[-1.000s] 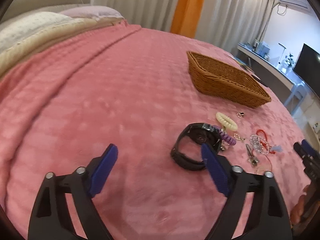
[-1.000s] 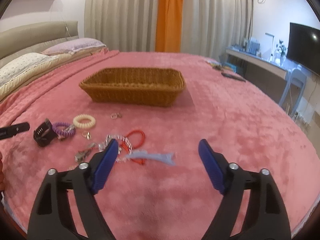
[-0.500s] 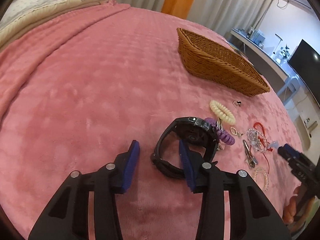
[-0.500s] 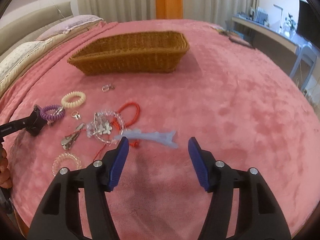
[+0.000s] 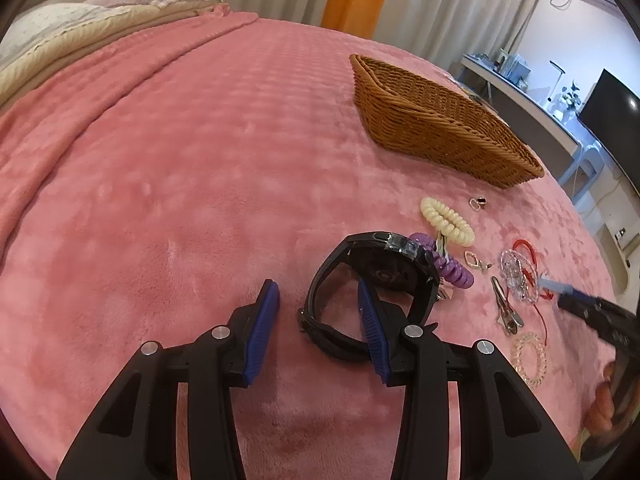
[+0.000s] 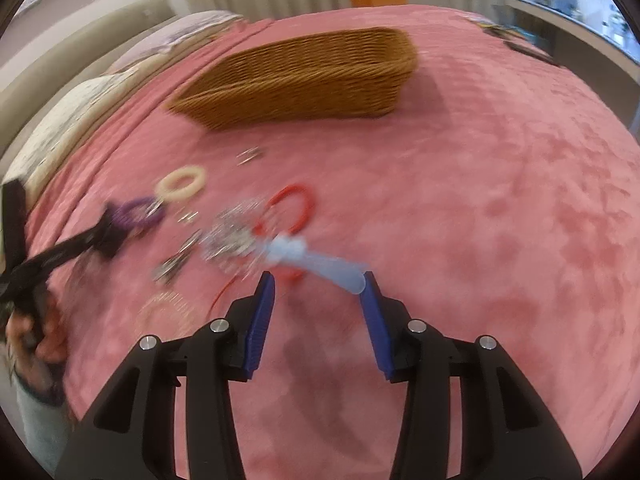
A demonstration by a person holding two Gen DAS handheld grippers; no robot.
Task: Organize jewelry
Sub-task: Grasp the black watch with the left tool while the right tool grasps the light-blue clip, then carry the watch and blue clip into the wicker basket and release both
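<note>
In the left wrist view, the left tool (image 5: 318, 316) hangs low over the pink bed (image 5: 180, 184) with its jaws partly spread after just closing in. Its right-hand blue pad sits inside the loop of the black watch (image 5: 372, 292) and its other pad stands outside the strap, so part of the band lies between them; whether the pads press on it cannot be told. Touching the watch's far side is a purple coil hair tie (image 5: 450, 266), and just beyond that lies a cream coil hair tie (image 5: 446, 222). A small ring (image 5: 478, 202) rests between the cream tie and the wicker basket (image 5: 440, 128), which stands further up the bed toward its far edge. Near the bed's right edge lie a metal hair clip (image 5: 506, 312), a clear beaded bracelet (image 5: 516, 270), a red cord bracelet (image 5: 530, 250) and a clear coil tie (image 5: 530, 356). The right tool (image 5: 572, 300) enters there, its tip at a pale blue hair clip (image 5: 554, 286). The right wrist view is blurred by motion. The right tool (image 6: 318, 286) has just been narrowing its jaws, which stand partly spread around the near end of the pale blue hair clip (image 6: 320, 264); its right-hand pad looks to touch the clip, while the other stands clear. The wicker basket (image 6: 300, 84) sits beyond, and the left tool (image 6: 72, 246) reaches in from the left.
</note>
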